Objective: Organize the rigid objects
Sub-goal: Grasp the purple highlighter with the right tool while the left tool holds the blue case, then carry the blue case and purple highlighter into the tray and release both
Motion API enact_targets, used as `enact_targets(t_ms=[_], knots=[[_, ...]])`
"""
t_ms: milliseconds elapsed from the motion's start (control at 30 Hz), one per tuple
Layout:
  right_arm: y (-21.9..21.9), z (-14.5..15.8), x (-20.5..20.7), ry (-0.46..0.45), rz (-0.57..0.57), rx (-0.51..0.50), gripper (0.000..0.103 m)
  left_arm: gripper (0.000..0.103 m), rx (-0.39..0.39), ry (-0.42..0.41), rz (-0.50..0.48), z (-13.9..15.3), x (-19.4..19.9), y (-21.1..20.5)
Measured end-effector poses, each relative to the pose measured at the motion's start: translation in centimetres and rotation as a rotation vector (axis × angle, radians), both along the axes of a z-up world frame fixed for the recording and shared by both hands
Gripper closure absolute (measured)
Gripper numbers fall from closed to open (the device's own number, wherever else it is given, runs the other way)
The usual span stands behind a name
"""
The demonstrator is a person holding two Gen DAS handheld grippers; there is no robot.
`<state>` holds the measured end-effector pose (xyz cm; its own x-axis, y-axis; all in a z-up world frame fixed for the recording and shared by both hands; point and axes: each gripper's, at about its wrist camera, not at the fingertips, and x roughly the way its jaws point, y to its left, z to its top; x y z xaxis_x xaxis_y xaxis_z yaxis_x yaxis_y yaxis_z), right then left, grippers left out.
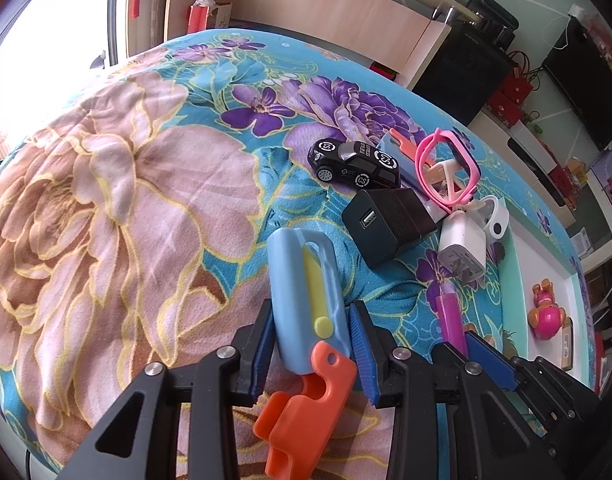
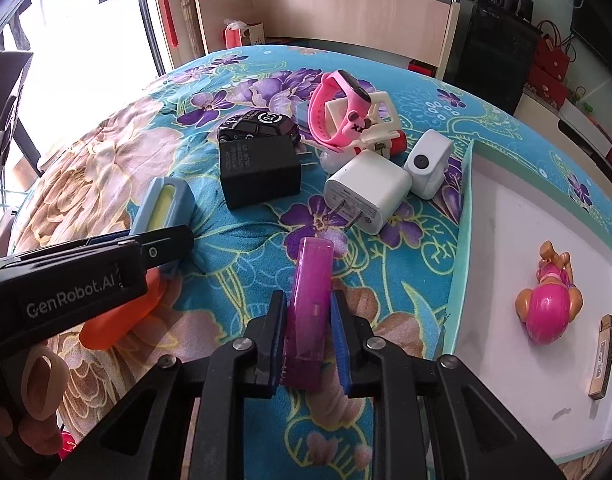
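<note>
Both grippers are loaded over the floral bedspread (image 2: pixel 234 272). The right gripper (image 2: pixel 308 334) has its jaws drawn in nearly as far as they go, pads pressed on both sides of the low end of a magenta stick-shaped case (image 2: pixel 311 280), which lies near the white tray (image 2: pixel 502 280) on the right. The left gripper (image 1: pixel 312 348) stands part open, clamped on a blue toy with a yellow slider and orange handle (image 1: pixel 306 292), to the left of the magenta piece. Judgement: both are light, stiff plastic; the magenta case looks smooth and glossy, so it may slip or swivel if held only at its tip, and a grip nearer mid-length would be steadier. The tray already holds a pink figurine (image 2: pixel 546 304) and a small flat gold-coloured stick (image 2: pixel 602 360), leaving bare floor at its far end. Farther off sit a black charger (image 2: pixel 258 170), white charger (image 2: pixel 366 190), small white device (image 2: pixel 428 164), black toy car (image 2: pixel 262 124) and pink watch (image 2: pixel 342 108), bunched close together. The tray's raised mint rim (image 2: pixel 458 240) stands between the magenta case and the tray floor.
</note>
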<state>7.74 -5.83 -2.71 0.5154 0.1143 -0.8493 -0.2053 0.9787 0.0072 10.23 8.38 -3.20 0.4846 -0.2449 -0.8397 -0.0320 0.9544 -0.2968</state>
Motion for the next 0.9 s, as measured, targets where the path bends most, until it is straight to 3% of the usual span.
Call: enact_targets(t_ms=[400,600,667,900], knots=[[-1.0,2.8,-0.8,-0.084,-0.013,0.073,0.083,0.067,0.046,-0.083,0.014,2.6,-0.6,0.3],[-2.1,4.1,-1.2,-0.121,-0.035,0.113,0.083,0.073,0.056,-0.142,0.002,4.7,-1.1,-0.2],[-2.6,4.6,-1.2,-0.135,-0.052,0.122,0.083,0.082,0.067,-0.161,-0.005,5.3,-1.3,-0.6],[-5.4,6.0,-1.6,-0.173,-0.11,0.169,0.083,0.082,0.112,-0.186,-0.017,6.6,-1.6,-1.9]])
